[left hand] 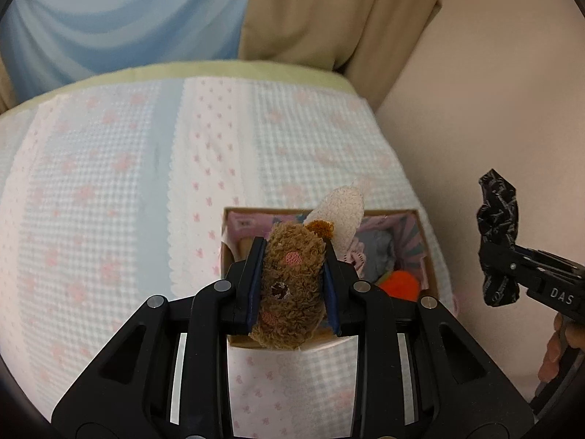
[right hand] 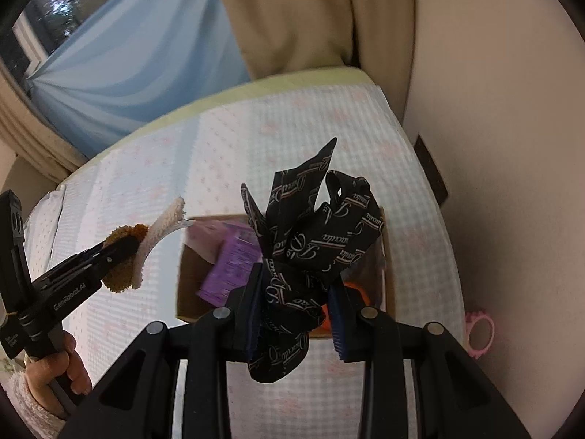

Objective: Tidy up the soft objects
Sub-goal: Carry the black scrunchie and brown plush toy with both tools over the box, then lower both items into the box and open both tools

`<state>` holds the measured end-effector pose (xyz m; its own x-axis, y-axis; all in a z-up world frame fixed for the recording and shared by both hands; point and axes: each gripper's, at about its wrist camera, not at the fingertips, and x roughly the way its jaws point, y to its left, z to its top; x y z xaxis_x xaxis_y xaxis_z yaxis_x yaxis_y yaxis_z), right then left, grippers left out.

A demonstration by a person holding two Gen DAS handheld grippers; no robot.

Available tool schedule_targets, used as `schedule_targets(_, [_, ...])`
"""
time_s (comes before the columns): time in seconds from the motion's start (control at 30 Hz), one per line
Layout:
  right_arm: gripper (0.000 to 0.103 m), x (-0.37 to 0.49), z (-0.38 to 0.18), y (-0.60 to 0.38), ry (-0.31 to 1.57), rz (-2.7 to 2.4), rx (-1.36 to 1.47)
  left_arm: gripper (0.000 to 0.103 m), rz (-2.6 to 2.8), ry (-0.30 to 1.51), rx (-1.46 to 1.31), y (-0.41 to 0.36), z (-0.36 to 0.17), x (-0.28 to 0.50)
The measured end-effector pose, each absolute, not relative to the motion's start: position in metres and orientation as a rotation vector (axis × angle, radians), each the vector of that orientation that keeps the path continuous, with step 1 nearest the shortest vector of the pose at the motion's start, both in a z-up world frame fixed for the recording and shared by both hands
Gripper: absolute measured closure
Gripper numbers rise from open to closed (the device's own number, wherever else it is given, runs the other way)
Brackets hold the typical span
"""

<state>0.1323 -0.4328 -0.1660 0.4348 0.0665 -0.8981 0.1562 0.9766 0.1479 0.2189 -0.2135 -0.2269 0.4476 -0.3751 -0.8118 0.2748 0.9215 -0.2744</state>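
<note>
My left gripper (left hand: 292, 281) is shut on a brown plush toy (left hand: 290, 285) with a white ear, held above a cardboard box (left hand: 427, 252) on the bed. It also shows in the right wrist view (right hand: 120, 252), left of the box (right hand: 186, 267). My right gripper (right hand: 298, 314) is shut on a black ribbon bow (right hand: 314, 241) with pale script lettering, held above the box. It shows in the left wrist view (left hand: 499, 274) to the right of the box, with the bow (left hand: 497, 237). An orange soft item (left hand: 400, 285) and grey cloth (left hand: 380, 256) lie in the box.
The box sits on a pale checked bedspread (left hand: 109, 201) with pink flowers, near the bed's right edge by a beige wall (left hand: 493, 91). Blue and tan curtains (left hand: 310, 11) hang behind. A purple packet (right hand: 230, 267) lies in the box. A pink ring toy (right hand: 480, 333) lies beside the bed.
</note>
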Motion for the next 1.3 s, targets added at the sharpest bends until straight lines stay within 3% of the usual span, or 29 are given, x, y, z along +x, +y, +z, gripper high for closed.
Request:
schedule_targets(0.6, [0.074,0.173,-0.275,-0.442,1.325,0.016,0.344,0.077,-0.304,1.233,0.002,-0.252,-0.335,0.258])
schedule_targets(0.63, [0.074,0.175,-0.277,-0.442,1.331,0.021,0.351,0.072,-0.302,1.236,0.001,-0.252,-0.337,0.261])
schedule_targets(0.7, [0.07,0.18,-0.28,-0.442,1.339,0.029,0.373,0.051,-0.293,1.244,0.0,-0.253,-0.338,0.267])
schedule_targets(0.73, [0.066,0.181,-0.282,-0.442,1.34,0.026,0.376,0.021,-0.294,1.251,-0.008,-0.253,-0.338,0.269])
schedule_targets(0.77, [0.049,0.183,-0.282,-0.444,1.339,0.013,0.374,0.001,-0.303,1.26,-0.025,-0.252,-0.339,0.271])
schedule_targets(0.8, [0.028,0.183,-0.28,-0.445,1.333,-0.001,0.37,0.0,-0.306,1.259,-0.031,-0.252,-0.338,0.272])
schedule_targets(0.87, [0.009,0.185,-0.279,-0.448,1.314,-0.02,0.371,0.0,-0.324,1.244,-0.039,-0.251,-0.335,0.271])
schedule_targets(1.3, [0.008,0.171,-0.276,-0.459,1.323,-0.04,0.369,0.0,-0.316,1.25,0.002,-0.253,-0.327,0.258])
